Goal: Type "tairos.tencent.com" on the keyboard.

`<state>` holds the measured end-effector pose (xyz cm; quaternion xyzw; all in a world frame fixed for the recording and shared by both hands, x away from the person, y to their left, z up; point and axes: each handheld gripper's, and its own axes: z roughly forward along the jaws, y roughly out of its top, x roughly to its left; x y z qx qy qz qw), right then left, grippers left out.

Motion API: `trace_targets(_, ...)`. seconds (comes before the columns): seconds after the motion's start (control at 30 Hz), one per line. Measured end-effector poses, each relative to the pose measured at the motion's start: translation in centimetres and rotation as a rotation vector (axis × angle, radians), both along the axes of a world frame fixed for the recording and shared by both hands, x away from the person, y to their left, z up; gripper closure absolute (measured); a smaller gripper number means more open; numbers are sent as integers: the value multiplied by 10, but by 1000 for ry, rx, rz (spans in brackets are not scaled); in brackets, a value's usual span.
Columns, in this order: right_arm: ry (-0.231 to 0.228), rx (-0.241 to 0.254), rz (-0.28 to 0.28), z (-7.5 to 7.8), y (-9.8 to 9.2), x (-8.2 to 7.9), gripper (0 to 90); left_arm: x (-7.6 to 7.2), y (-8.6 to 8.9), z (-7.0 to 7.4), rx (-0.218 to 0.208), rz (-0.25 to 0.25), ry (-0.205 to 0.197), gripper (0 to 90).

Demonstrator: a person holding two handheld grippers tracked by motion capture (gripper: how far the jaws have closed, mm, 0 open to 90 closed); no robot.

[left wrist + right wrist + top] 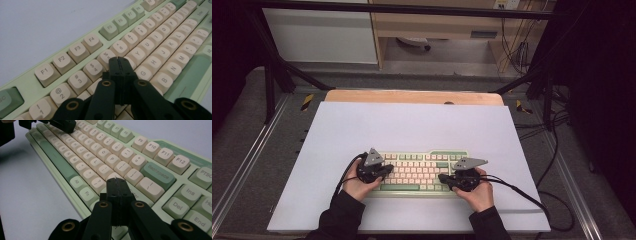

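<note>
A pale green keyboard with cream keycaps and darker green accent keys (419, 172) lies flat on the white sheet (412, 125) that covers the wooden table (412, 96), near the person's edge and roughly centred between the 2 forearms.

The keyboard's long axis runs left to right across the table. Its function row faces away from the person and the green space bar (399, 187) sits toward them, so the legends read upright from the person's seat.

The left gripper (119, 59) has its 2 black jaws pressed together with nothing between them. The tip sits low over the letter rows, around the R and T keys. Whether it touches a keycap I cannot tell.

The right gripper (115, 180) is likewise fully closed and empty. Its tip hangs over the keys at the right end of the letter block, just below the Backspace key (157, 175). Contact is again unclear.

Judgement: closed jaws form a single narrow point, suited to pressing 1 key at a time. Each hand covers its own half of the board, as in typing.
</note>
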<state>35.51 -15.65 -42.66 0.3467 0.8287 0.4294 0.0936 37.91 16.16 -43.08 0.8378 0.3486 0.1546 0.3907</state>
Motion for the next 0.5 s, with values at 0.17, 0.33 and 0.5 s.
trace_targets(0.17, -8, 3, -2, 2, -1, 0, 900, -2, 2, 4, -17, -2, -6, 900)
trace_targets(0.33, -9, 9, -4, 3, -2, -1, 900, -6, 6, 8, -23, -6, -15, 900)
trace_targets(0.5, -3, 17, -9, 4, -2, -1, 900, -11, 13, 12, -33, -1, -23, 900)
